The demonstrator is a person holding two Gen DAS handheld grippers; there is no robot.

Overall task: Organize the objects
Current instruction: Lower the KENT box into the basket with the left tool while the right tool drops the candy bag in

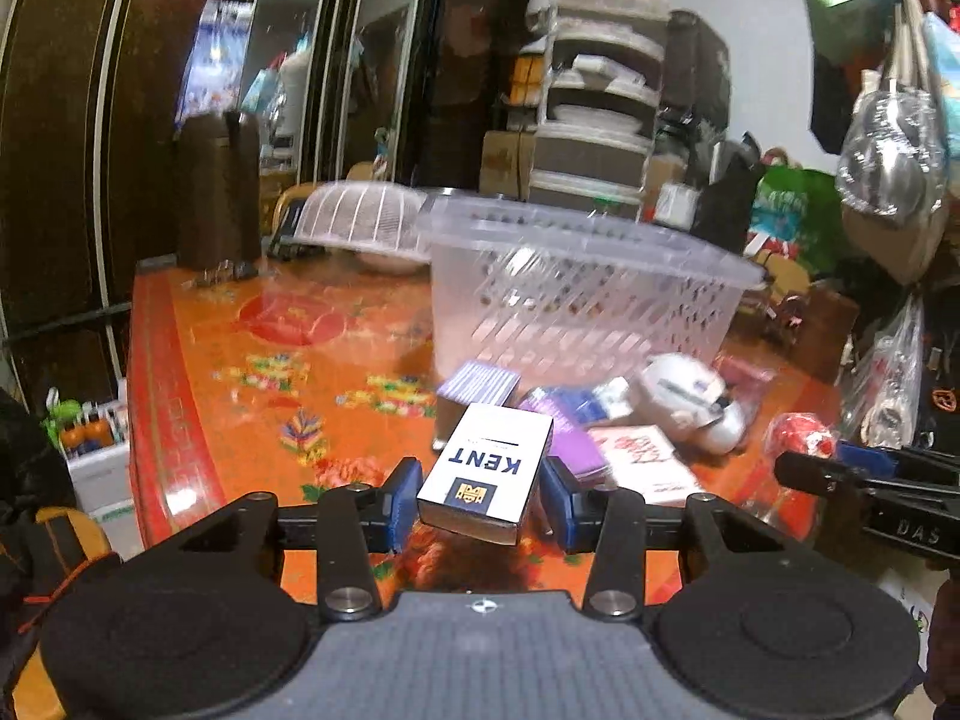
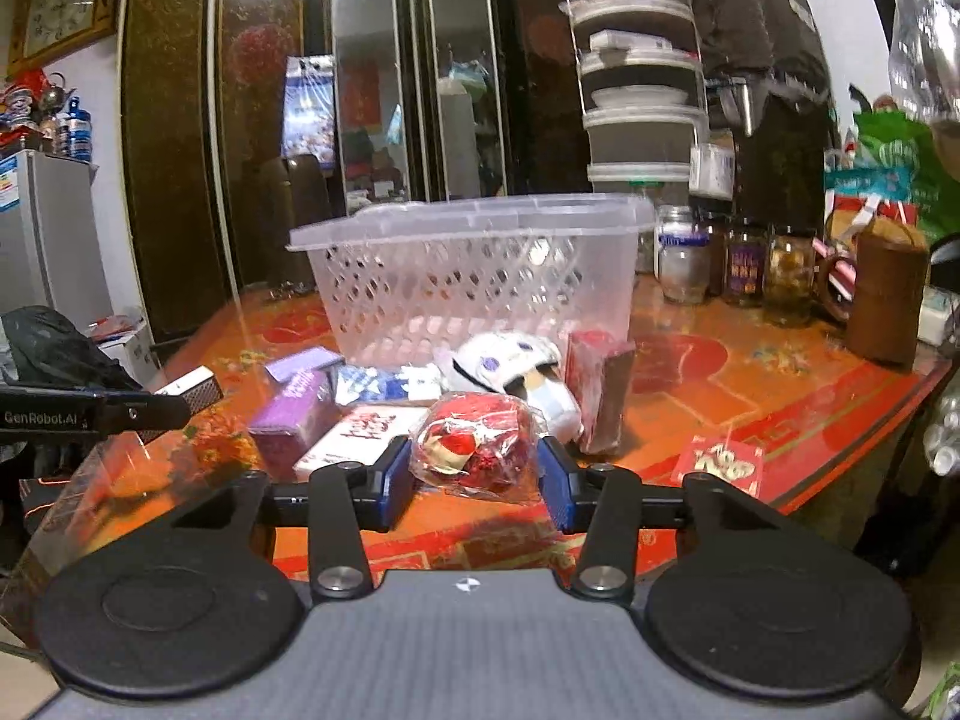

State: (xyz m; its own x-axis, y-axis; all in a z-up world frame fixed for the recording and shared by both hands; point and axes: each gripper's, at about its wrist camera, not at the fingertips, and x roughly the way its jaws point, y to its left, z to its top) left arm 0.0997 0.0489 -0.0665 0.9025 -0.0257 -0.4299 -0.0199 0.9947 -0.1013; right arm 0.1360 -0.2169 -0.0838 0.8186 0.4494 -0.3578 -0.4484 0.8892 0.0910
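Observation:
My left gripper (image 1: 483,495) is shut on a white KENT cigarette pack (image 1: 487,471) and holds it above the orange table, short of the clear plastic basket (image 1: 576,282). My right gripper (image 2: 477,477) is shut on a red foil-wrapped packet (image 2: 474,441) near the table's front. Between the grippers and the basket (image 2: 474,276) lie purple boxes (image 2: 294,414), a white card box (image 2: 360,435), a blue-white packet (image 2: 384,384), a white pouch (image 2: 516,369) and a dark red pack (image 2: 600,390). The left gripper with its pack (image 2: 189,390) shows at the left of the right wrist view.
Glass jars (image 2: 744,264) and a brown canister (image 2: 888,294) stand at the table's back right. A red card (image 2: 720,465) lies near the right edge. An upturned white mesh cover (image 1: 360,222) and dark flasks (image 1: 219,192) stand at the back left. Dark cabinets are behind.

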